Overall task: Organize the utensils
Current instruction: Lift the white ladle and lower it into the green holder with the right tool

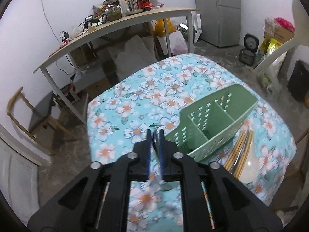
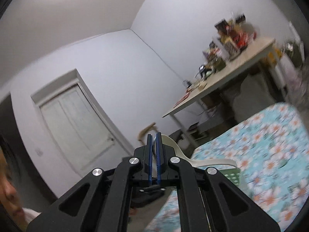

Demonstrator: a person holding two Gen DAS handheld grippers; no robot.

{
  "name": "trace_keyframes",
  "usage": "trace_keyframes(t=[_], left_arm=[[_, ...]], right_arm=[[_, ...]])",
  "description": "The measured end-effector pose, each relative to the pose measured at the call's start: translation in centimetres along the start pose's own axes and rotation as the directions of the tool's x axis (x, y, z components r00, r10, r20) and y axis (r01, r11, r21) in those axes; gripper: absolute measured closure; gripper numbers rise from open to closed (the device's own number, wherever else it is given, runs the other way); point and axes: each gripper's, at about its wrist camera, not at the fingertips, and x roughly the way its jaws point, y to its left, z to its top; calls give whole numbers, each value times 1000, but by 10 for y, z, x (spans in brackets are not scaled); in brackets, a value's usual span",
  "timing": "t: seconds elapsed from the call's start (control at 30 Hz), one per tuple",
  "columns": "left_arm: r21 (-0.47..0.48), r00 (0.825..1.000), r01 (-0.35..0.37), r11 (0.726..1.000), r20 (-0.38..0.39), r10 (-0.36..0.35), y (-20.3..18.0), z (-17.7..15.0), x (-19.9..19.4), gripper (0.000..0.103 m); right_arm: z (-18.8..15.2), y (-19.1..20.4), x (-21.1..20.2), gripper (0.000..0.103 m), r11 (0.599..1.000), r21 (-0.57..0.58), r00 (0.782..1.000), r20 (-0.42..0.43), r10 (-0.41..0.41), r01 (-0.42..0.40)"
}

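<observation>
A green utensil caddy [image 1: 210, 123] with star cut-outs and dividers lies tipped on the floral tablecloth [image 1: 146, 96], right of my left gripper [image 1: 155, 134]. Its blue pads stand slightly apart, so it is open, with only the cloth showing between them. Wooden chopsticks [image 1: 240, 148] and a metal utensil rest on a white dish [image 1: 251, 166] beside the caddy. My right gripper [image 2: 154, 138] is raised off the table's left edge and points level at the wall. It is shut on a white spoon [image 2: 173, 147], whose handle runs right above the caddy [image 2: 232, 176].
A long wooden table [image 1: 119, 22] piled with jars and packets stands behind. Beside it are a chair [image 1: 36, 116], a fridge [image 1: 218, 11] and a rice cooker [image 1: 249, 48] on the floor. A white door [image 2: 77, 123] shows; a person's head [image 2: 7, 183] is at lower left.
</observation>
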Motion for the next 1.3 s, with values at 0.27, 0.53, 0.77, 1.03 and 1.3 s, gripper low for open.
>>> trace_keyframes(t=[0.27, 0.53, 0.77, 1.03, 1.3], left_arm=[[-148, 987, 88, 985, 143, -67, 23, -9, -21, 56], [-334, 967, 168, 927, 240, -89, 60, -37, -45, 40], [-418, 965, 197, 887, 245, -99, 69, -76, -48, 31], [-499, 971, 209, 841, 206, -119, 60, -120, -33, 27], [-516, 969, 229, 825, 200, -143, 46, -141, -31, 25]], right_arm=[[1, -41, 33, 99, 988, 145, 997, -49, 51, -43], [-14, -74, 59, 99, 974, 225, 993, -120, 16, 11], [-30, -96, 72, 99, 968, 221, 982, -167, -86, 122], [-40, -90, 70, 82, 968, 147, 962, -215, -168, 202], [-40, -68, 39, 67, 970, 89, 963, -169, -208, 225]])
